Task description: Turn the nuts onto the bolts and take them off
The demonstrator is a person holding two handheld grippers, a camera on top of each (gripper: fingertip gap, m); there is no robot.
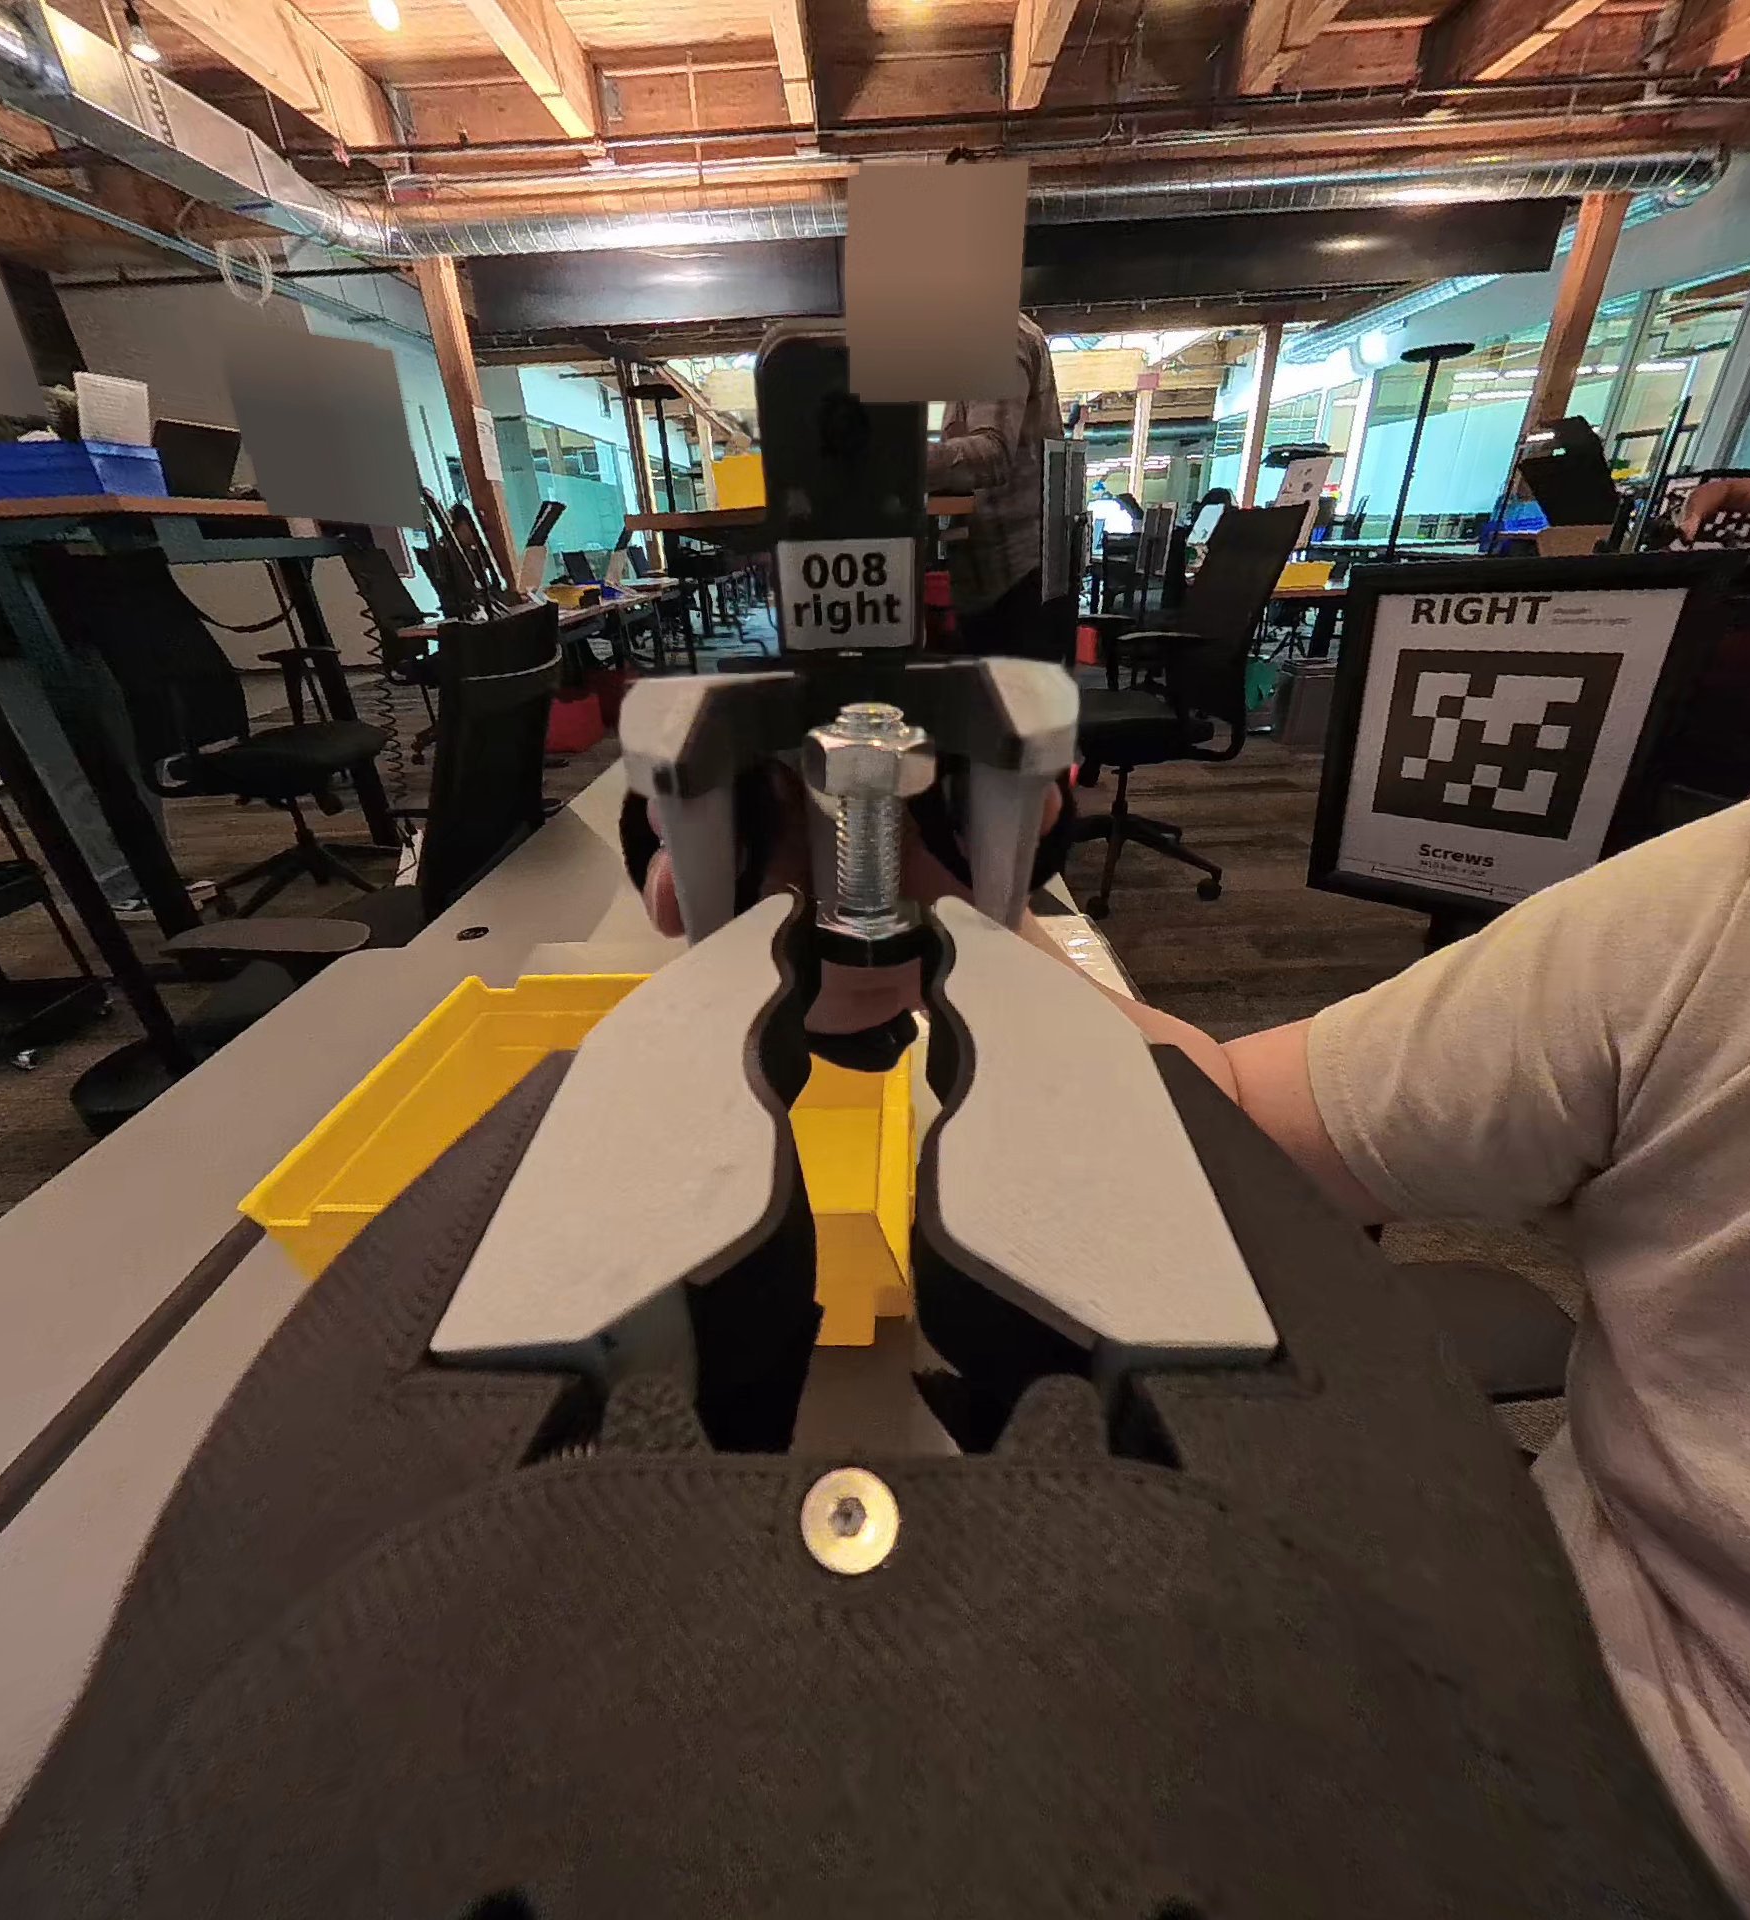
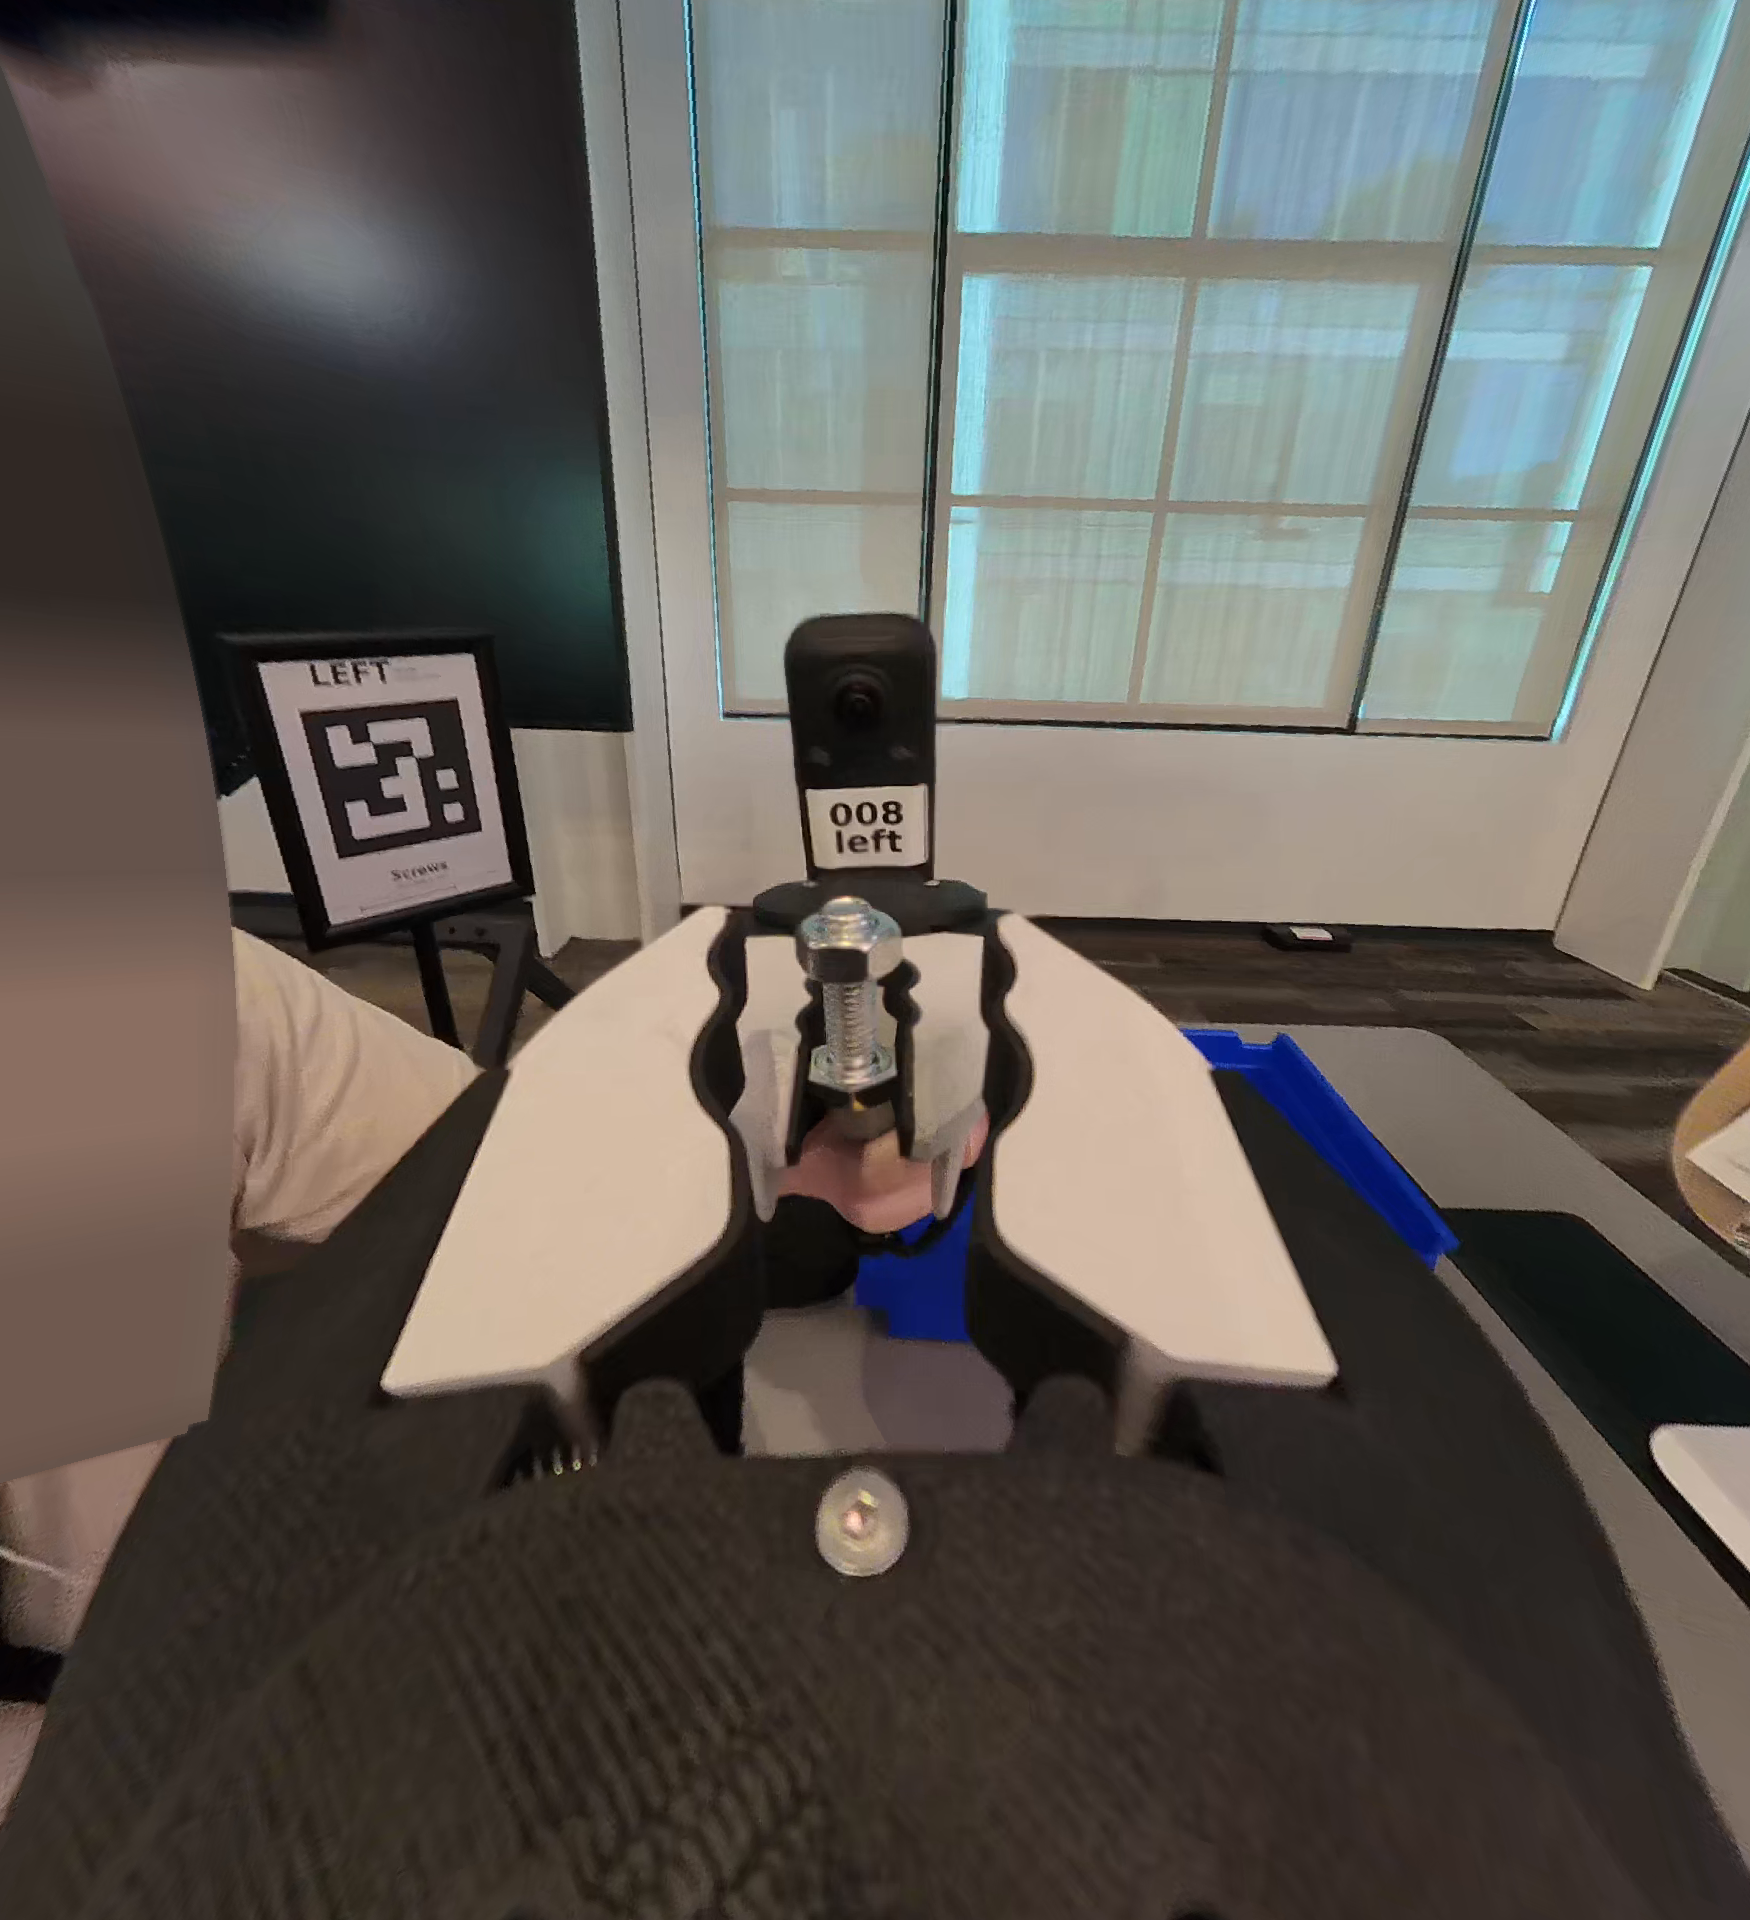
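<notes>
A silver bolt [image 1: 866,831] is held in the air between the two grippers. The left gripper [image 1: 863,940] has its fingers closed on the bolt's near end. The right gripper [image 2: 853,961] clamps the hex nut [image 1: 866,756] at the far end. Below the bolt, a yellow bin [image 1: 414,1101] sits on the table [image 1: 123,1299].
</notes>
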